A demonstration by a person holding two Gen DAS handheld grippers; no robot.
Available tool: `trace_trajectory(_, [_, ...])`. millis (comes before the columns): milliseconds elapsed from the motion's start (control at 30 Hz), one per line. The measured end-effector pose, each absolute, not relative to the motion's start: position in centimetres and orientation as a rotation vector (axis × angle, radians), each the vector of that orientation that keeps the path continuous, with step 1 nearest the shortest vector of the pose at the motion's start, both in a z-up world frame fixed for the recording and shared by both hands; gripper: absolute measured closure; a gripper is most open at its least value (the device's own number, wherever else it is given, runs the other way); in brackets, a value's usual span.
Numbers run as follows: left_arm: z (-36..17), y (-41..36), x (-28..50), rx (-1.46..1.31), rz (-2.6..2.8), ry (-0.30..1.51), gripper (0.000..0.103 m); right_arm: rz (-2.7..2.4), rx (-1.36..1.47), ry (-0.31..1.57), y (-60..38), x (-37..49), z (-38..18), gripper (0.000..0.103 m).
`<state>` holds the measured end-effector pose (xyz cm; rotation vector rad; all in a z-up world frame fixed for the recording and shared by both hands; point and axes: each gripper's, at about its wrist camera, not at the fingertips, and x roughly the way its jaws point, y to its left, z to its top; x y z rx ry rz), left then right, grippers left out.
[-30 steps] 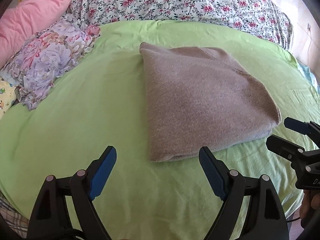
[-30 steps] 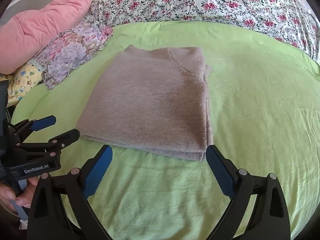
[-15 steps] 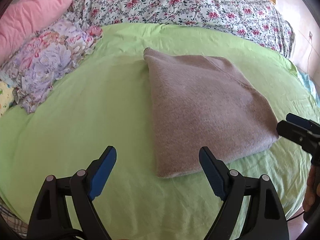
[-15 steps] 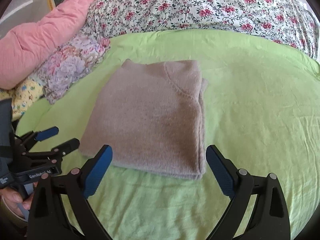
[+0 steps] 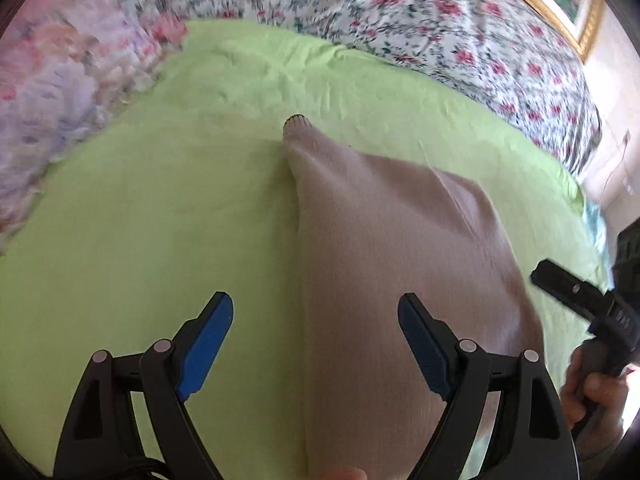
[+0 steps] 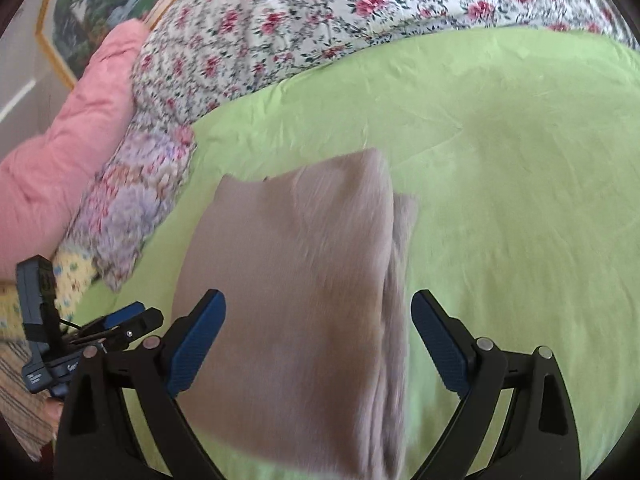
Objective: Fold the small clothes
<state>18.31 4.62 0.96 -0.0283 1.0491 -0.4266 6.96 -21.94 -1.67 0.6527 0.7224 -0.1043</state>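
A folded taupe knit garment point(image 5: 392, 264) lies flat on the green bedsheet point(image 5: 160, 220). It also shows in the right wrist view point(image 6: 304, 280). My left gripper point(image 5: 316, 336) is open and empty, low over the garment's near left edge. My right gripper point(image 6: 318, 336) is open and empty, over the garment's near right part. The right gripper shows at the right edge of the left wrist view point(image 5: 576, 292), and the left gripper at the left edge of the right wrist view point(image 6: 120, 322). Both views are motion-blurred.
A floral quilt point(image 6: 320, 12) lies across the back of the bed. A pink pillow point(image 6: 68, 148) and a purple floral pillow point(image 6: 132, 204) lie at the left. A framed picture point(image 6: 108, 4) hangs on the wall.
Both grippers have moved forward and down toward the garment, so its near edge now lies under them. Both stay open.
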Motion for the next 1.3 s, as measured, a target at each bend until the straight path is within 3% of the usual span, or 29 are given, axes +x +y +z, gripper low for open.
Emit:
trace_trajectory(133, [-1.0,4.0,23.3,-0.098,-0.437,1.130,0.019,-0.089,0.689,0.766,-23.9,10.2,-2.9,0.024])
trace_trajectory(200, [-1.9,3.5,25.7,-0.143,-0.457,1.168,0.022,-0.075,0.711,0.799,-24.6,11.6,-3.9,0.044])
trace_trajectory(233, [-2.3,3.3,26.5,-0.152,-0.461,1.181,0.023,-0.077,0.716,0.815,-24.8,12.1,-4.4,0.048])
trace_trajectory(267, [-2.7,2.9,27.2,-0.153,-0.462,1.195,0.030,-0.078,0.713,0.826,-25.0,12.5,-4.8,0.061])
trace_trajectory(300, [-3.2,2.3,28.2,-0.149,-0.473,1.210,0.049,-0.076,0.712,0.826,-25.2,12.6,-5.0,0.078])
trace_trajectory(367, [-3.6,1.4,29.4,-0.145,-0.503,1.227,0.073,-0.069,0.737,0.781,-25.9,12.2,-4.8,0.088])
trace_trajectory(400, [-3.5,1.1,29.6,-0.132,-0.499,1.220,0.076,-0.072,0.736,0.749,-26.2,11.8,-4.3,0.092])
trace_trajectory(500, [-2.5,0.0,29.1,-0.046,-0.469,1.124,0.083,-0.086,0.705,0.674,-25.9,10.3,-3.0,0.094])
trace_trajectory(667, [-3.6,-0.1,29.9,0.021,-0.383,1.096,0.079,-0.129,0.666,0.782,-25.5,11.7,-6.0,0.094])
trace_trajectory(833, [-2.3,0.9,29.5,0.035,-0.335,1.071,0.079,-0.147,0.643,0.776,-25.1,11.2,-4.3,0.089])
trace_trajectory(1100, [3.1,3.2,19.3,0.007,-0.453,0.993,0.081,-0.055,0.598,0.686,-22.4,4.6,0.0,0.089])
trace_trajectory(1300, [1.2,4.4,11.9,0.059,-0.439,1.041,0.079,0.017,0.558,0.754,-18.1,1.3,-1.7,0.089])
